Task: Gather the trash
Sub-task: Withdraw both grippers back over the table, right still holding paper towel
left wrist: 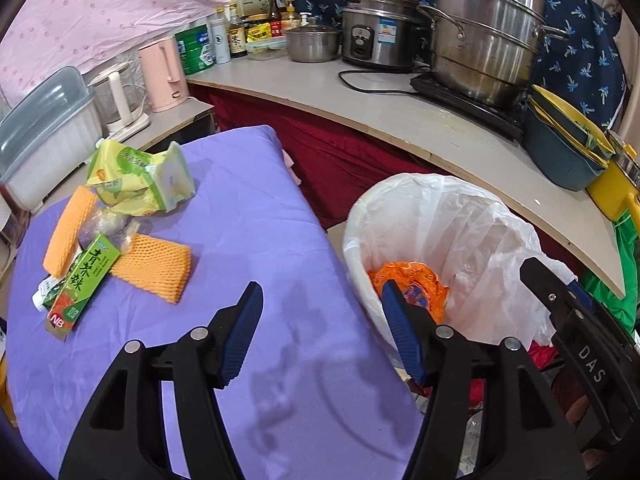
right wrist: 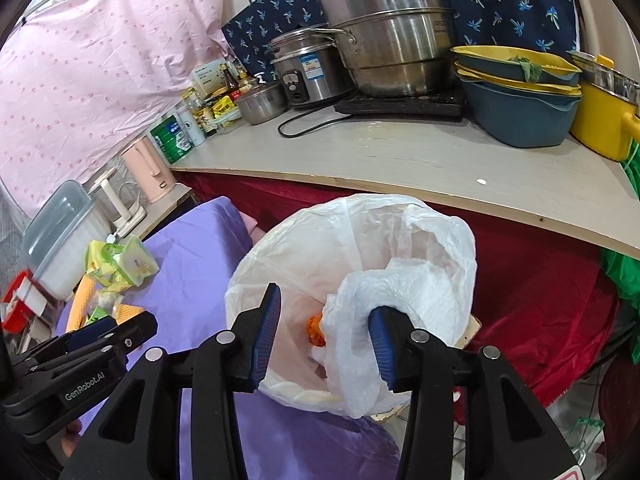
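You stand at a low table under a smooth purple cloth (left wrist: 248, 216), and beside its edge sits a round bin lined with a thin, crinkled white plastic bag (left wrist: 452, 224); a crumpled orange wrapper (left wrist: 416, 280) already lies at the bottom. A long pale countertop (left wrist: 420, 132) curves behind, crowded with steel pots. The trash left to collect is heaped at the table's far left corner: a crushed yellow-green carton (left wrist: 140, 178), two orange foam-net sleeves (left wrist: 154, 266), a green toothpaste-style box (left wrist: 86, 280). Your left gripper (left wrist: 320, 332) is spread and empty over the table edge. Your right gripper (right wrist: 324, 340) hangs open above the bin, a loose fold of liner draped against its right pad, nothing pinched. You seem between drops; next, reach left to the heap and pinch one light, crushable piece.
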The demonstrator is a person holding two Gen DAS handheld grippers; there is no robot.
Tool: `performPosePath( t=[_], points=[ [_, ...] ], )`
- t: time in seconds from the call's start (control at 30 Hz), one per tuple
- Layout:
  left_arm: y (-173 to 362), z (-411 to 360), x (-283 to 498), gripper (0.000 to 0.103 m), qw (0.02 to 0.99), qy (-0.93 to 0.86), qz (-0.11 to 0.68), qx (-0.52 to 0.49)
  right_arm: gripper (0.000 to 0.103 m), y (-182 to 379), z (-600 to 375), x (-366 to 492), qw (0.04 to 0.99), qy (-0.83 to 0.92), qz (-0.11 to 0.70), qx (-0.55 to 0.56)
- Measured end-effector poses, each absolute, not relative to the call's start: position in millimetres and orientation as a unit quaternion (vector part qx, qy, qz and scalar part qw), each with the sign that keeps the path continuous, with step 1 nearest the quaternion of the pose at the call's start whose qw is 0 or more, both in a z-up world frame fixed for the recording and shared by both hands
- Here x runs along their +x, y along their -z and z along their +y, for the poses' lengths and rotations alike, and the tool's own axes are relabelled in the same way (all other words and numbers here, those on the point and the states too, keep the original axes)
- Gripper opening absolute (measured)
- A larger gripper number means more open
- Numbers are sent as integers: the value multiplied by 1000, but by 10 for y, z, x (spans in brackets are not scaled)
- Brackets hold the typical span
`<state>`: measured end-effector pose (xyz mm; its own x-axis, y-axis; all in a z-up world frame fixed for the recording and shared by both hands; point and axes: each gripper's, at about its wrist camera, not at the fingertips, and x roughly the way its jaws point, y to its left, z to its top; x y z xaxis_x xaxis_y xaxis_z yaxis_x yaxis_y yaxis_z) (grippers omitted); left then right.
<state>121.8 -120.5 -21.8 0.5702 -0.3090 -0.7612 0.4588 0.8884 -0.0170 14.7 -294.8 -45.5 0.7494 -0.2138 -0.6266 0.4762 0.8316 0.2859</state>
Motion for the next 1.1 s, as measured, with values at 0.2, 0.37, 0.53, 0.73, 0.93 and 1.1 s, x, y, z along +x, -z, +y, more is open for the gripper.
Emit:
performPosePath(
  t=[0.2, 0.37, 0.53, 0.73, 0.93, 1.1],
  points=[
    [163, -888, 1249, 64, 890, 197, 405, 76, 46, 395, -2700, 224, 915, 171, 302, 206],
    [162, -623, 1272, 65, 893, 180, 406, 65, 47, 341, -2444, 305, 920, 153, 305, 194],
    [157, -300, 1306, 69, 899, 157, 406, 53, 47, 308, -2145, 416, 924, 132, 310, 182],
    [174, 110, 1372, 71, 903, 126, 409, 37, 47, 284, -1798, 556, 927, 105, 318, 167],
    [238, 575, 1440, 72, 905, 91, 415, 22, 47, 275, -1450, 714, 929, 79, 326, 153],
    [324, 940, 1502, 72, 904, 62, 423, 12, 47, 319, -1194, 841, 928, 61, 336, 146]
  ],
)
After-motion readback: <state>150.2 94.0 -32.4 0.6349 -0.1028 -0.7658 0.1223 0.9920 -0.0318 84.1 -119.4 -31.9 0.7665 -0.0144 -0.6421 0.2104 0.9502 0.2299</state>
